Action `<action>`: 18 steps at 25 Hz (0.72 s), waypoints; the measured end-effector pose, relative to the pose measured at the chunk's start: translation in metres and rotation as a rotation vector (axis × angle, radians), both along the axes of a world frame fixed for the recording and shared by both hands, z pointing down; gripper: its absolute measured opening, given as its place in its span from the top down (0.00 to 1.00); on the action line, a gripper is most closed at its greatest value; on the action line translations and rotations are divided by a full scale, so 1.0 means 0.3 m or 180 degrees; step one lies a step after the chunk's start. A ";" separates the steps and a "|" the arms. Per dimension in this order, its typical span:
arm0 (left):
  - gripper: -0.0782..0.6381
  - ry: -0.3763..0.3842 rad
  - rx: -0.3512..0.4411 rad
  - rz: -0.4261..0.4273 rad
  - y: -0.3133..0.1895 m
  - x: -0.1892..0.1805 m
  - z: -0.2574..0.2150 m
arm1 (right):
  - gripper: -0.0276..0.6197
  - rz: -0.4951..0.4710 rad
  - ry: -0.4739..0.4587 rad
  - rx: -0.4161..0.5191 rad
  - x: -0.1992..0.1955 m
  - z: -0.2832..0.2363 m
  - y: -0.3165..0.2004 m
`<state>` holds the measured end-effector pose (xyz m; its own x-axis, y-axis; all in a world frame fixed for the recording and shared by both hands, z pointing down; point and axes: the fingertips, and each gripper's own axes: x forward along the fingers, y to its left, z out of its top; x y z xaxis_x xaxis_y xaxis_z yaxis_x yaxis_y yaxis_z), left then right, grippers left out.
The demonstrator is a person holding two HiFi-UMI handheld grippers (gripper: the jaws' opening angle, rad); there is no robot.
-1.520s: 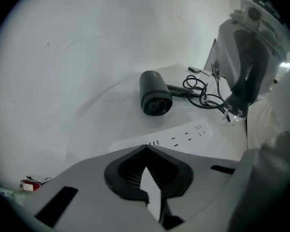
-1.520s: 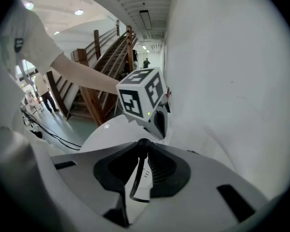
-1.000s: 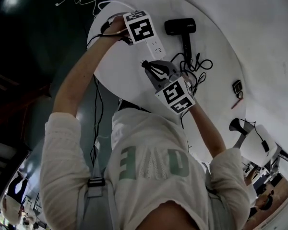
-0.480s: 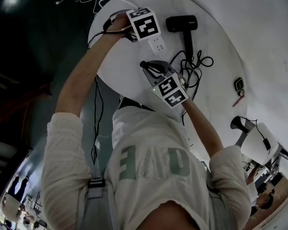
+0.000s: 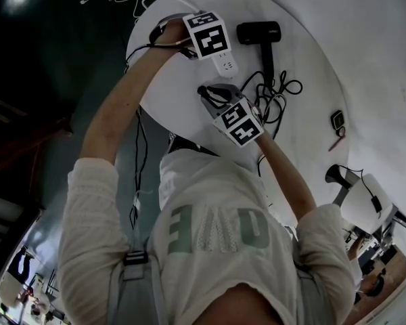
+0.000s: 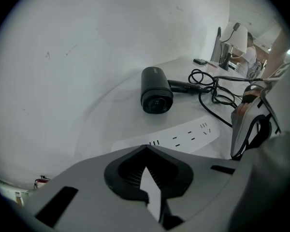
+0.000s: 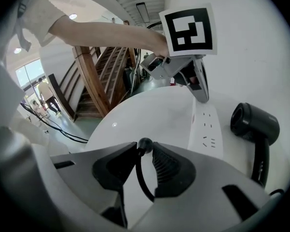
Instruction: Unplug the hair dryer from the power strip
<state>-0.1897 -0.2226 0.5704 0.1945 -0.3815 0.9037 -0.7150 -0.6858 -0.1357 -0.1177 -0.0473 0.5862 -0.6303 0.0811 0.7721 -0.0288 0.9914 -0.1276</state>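
Black plug (image 7: 145, 143) in opening right hand-held gripper (image 7: 144, 151) has sunk lower

All three views are wide-angle and nearly colourless. In the head view, straight edges bow. The white table (image 5: 177, 107) is bright, while the upper left corner is dark.

Both gripper views sit inside a round frame with black corners, and detail smears toward the rim.

In the left gripper view, light is even and diffuse. The hair dryer (image 6: 157, 91) casts only a faint, soft shadow. The nearest foreground is out of focus.

In the right gripper view, daylight enters through a window (image 7: 26, 74), a ceiling lamp (image 7: 142, 11) glows, and one small glare spot lies on the table.
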 end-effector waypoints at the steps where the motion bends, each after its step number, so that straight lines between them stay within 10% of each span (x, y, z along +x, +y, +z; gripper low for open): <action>1: 0.88 0.0011 0.0004 -0.0011 -0.001 0.000 0.000 | 0.81 -0.0003 0.0007 -0.0008 0.002 0.001 0.001; 18: 0.88 0.0248 -0.0008 -0.0262 -0.013 -0.011 -0.015 | 0.80 0.0105 -0.0294 -0.0046 -0.042 -0.193 -0.067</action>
